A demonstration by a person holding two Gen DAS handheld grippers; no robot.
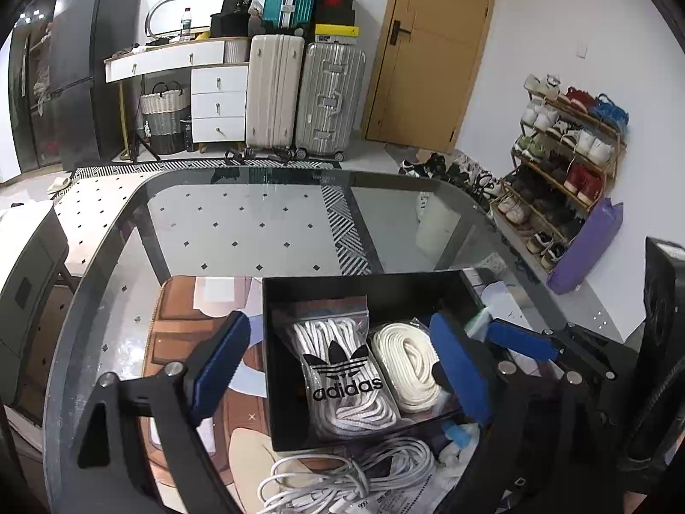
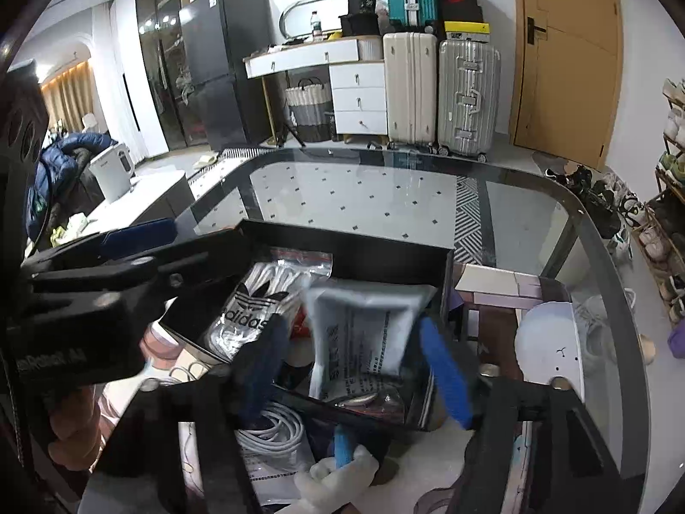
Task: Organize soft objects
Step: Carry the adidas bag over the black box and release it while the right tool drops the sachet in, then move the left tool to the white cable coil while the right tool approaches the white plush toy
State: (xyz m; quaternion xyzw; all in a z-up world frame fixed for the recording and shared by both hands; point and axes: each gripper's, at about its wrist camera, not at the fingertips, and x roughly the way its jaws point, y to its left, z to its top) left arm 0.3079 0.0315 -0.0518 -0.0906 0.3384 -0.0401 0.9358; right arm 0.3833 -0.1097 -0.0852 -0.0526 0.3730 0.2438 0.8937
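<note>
Nearest, loose white cables (image 1: 342,479) heaped just before the black box (image 1: 385,291). Left gripper (image 1: 342,368) spread wide, empty, straddling the box's left wall. Right gripper (image 2: 355,368) clamped on a white packet (image 2: 364,334) above the box. Inside: adidas laces bag (image 1: 342,368) beside cream laces (image 1: 406,368). Beyond, glass table (image 1: 257,222).

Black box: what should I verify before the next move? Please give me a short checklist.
1. Left gripper open at the black box: ok.
2. Adidas lace bag inside the box: ok.
3. Cream lace bag beside it, inside: ok.
4. White packet between the right gripper fingers, above the box: ok.
5. Firm grip on the packet: cannot tell, blurred.
6. White cable inside the box: not ok, it lies outside.
</note>
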